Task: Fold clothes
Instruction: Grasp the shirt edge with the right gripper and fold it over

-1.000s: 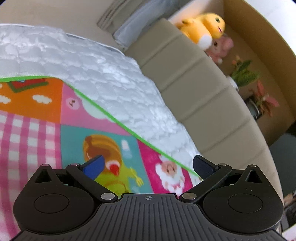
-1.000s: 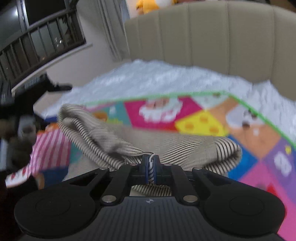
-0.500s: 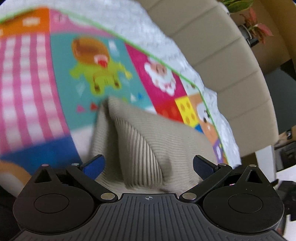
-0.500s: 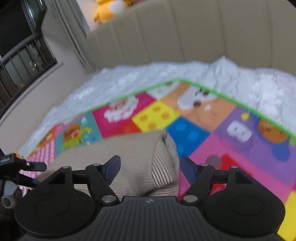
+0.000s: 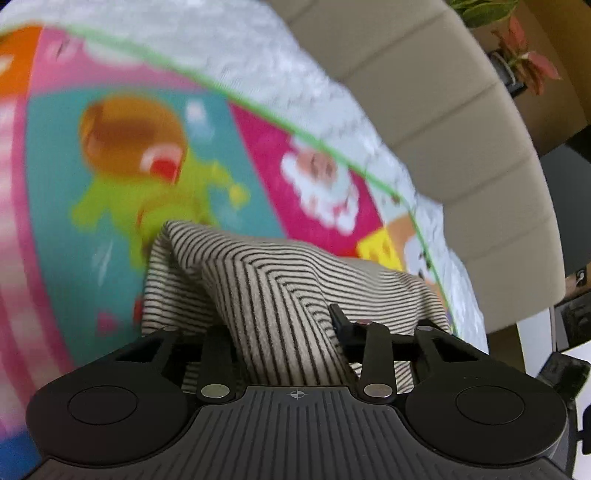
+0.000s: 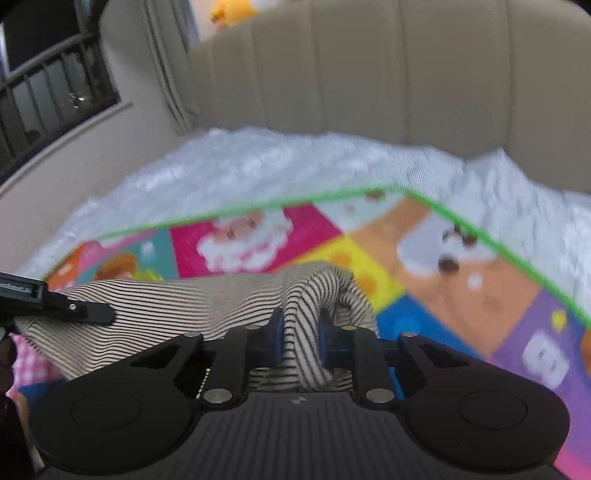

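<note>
A beige garment with thin black stripes [image 5: 280,291] lies bunched on a colourful cartoon play mat [image 5: 122,155]. My left gripper [image 5: 284,336] is closed on a raised fold of it; the cloth covers the left finger. In the right wrist view the same striped garment [image 6: 177,306] stretches to the left, and my right gripper [image 6: 301,332] has its blue pads pressed on a thick fold at the garment's right end. The left gripper's black finger [image 6: 88,312] shows at the left edge, over the cloth.
The mat lies on a white quilted bed cover [image 6: 295,170]. A beige padded headboard [image 6: 388,74] stands behind. Potted plants [image 5: 524,62] are at the far right in the left wrist view. A window railing [image 6: 44,99] and a yellow plush toy [image 6: 232,11] are beyond the bed.
Both grippers were open over the garment half a second ago. Now both have closed on folds of the striped cloth, which is pulled up into ridges.
</note>
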### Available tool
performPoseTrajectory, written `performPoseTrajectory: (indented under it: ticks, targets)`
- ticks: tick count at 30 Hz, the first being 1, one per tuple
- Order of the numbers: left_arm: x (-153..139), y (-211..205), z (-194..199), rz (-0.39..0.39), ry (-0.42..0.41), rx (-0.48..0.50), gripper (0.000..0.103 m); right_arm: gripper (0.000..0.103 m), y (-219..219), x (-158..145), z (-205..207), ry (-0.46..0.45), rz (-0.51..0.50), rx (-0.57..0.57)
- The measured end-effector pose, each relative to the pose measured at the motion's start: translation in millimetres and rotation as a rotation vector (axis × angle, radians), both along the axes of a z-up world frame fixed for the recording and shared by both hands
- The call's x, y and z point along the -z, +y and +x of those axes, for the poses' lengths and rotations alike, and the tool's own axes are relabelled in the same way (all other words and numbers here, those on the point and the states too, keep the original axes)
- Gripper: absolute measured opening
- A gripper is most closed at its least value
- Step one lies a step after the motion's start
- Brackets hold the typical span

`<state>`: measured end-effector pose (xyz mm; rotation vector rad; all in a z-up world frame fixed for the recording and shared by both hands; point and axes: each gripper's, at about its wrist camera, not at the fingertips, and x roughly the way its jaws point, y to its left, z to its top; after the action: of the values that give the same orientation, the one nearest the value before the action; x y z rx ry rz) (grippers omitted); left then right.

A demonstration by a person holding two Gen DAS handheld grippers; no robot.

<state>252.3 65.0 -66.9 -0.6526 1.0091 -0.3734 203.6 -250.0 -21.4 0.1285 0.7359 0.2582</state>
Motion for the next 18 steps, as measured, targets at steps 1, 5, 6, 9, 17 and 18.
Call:
performPoseTrajectory:
  ticks: [1,5,6,9,17,18]
  targets:
    - [-8,0,0,0.010,-0.018,0.012,0.037,0.015,-4,-6,-7,-0.001,0.008,-0.009]
    - [-24,0,-24,0.011,-0.030,0.091,0.037,0.015,-18,-19,-42,0.022,0.027,-0.035]
    - [-23,-1,-34,0.011,-0.025,0.109,0.037,0.015,-20,-19,-51,0.033,0.022,-0.039]
    - [-18,-5,-61,0.023,-0.003,0.147,0.038,0.015,-20,-9,-67,0.071,-0.003,-0.037]
    - [10,-1,-90,0.144,0.104,0.075,0.055,0.031,-6,41,-69,0.161,-0.120,0.017]
    - [5,0,-92,0.173,0.104,0.061,0.061,0.039,-3,41,-71,0.153,-0.133,0.017]
